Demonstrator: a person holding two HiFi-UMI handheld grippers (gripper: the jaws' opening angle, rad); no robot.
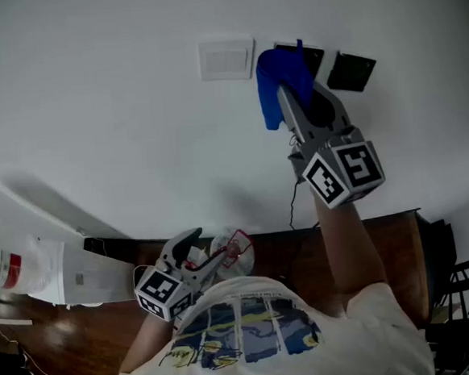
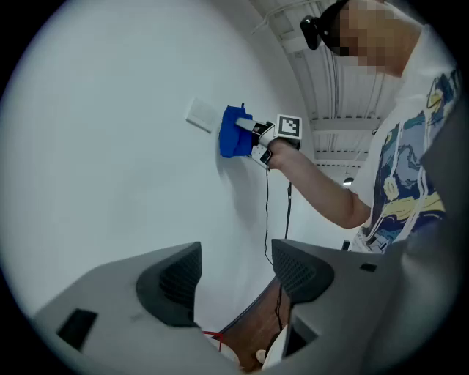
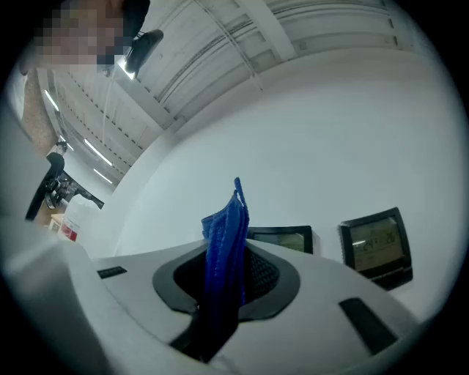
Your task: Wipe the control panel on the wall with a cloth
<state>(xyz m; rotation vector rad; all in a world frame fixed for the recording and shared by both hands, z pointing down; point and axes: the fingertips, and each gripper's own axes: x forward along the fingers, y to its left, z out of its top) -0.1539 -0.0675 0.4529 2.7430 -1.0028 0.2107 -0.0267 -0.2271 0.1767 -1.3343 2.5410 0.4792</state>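
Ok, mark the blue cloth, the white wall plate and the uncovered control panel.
blue cloth (image 1: 269,91): head view, its hanging fold.
white wall plate (image 1: 227,59): head view, its centre.
uncovered control panel (image 3: 374,242): right gripper view, its screen.

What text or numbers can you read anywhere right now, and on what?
Nothing is clear enough to quote.
Right wall panel screen: faint digits, too blurred to read.
Left wall panel screen: nothing legible.
White container, red label: too small to read.
Shirt print: no legible words.
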